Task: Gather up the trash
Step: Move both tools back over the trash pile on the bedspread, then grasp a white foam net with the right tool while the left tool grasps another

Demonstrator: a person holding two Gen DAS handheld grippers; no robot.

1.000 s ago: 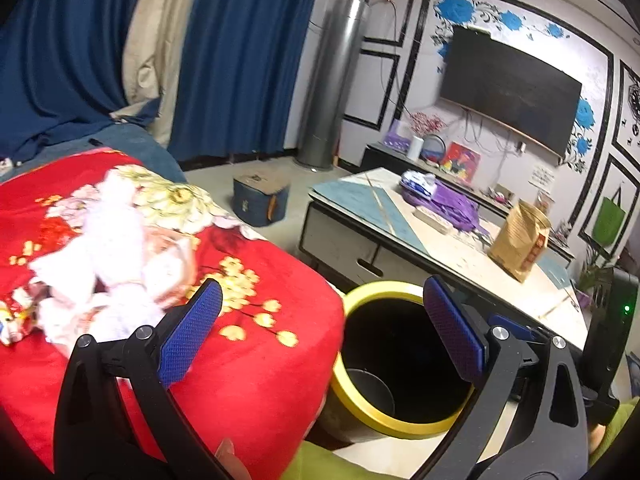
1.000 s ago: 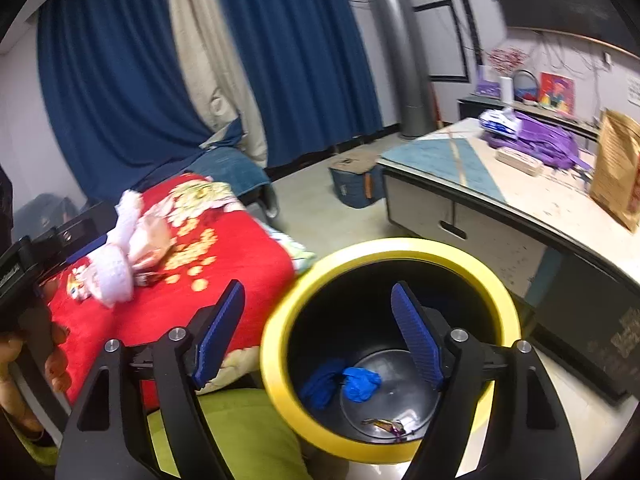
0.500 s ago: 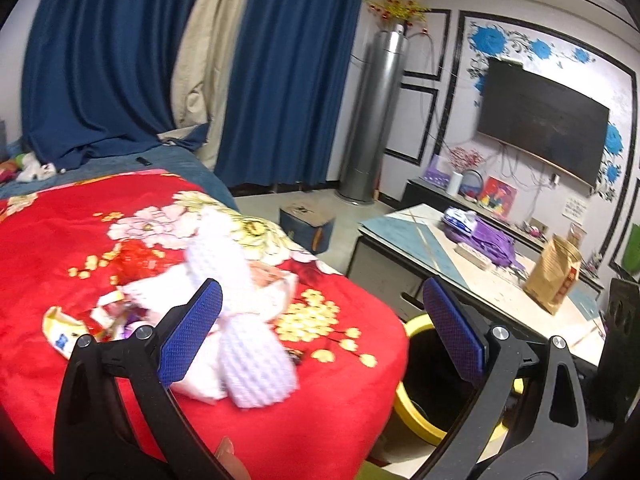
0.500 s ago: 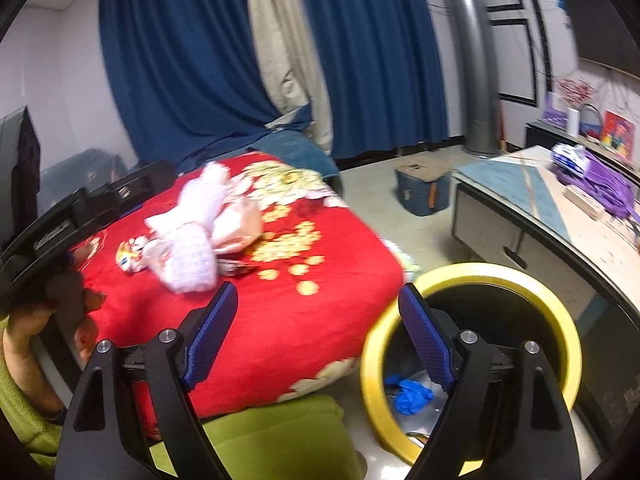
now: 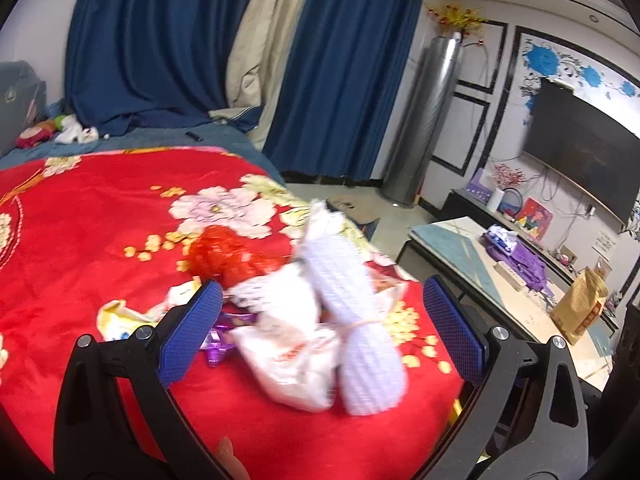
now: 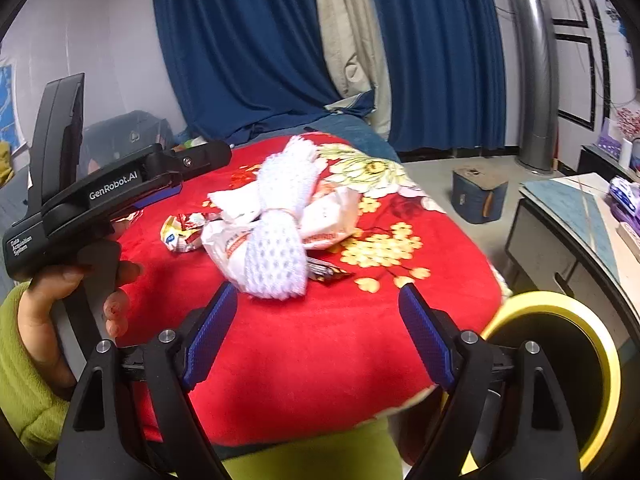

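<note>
Trash pile (image 5: 316, 320) untouched; both grippers' fingers (image 6: 210, 338) wide, apparently empty.

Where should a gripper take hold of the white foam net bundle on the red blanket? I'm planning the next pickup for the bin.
Probably at its waist, where a band cinches the white foam net bundle narrow. Come from above with the open right gripper, fingers either side of the tie; the flared ends look too bulky and soft.
</note>
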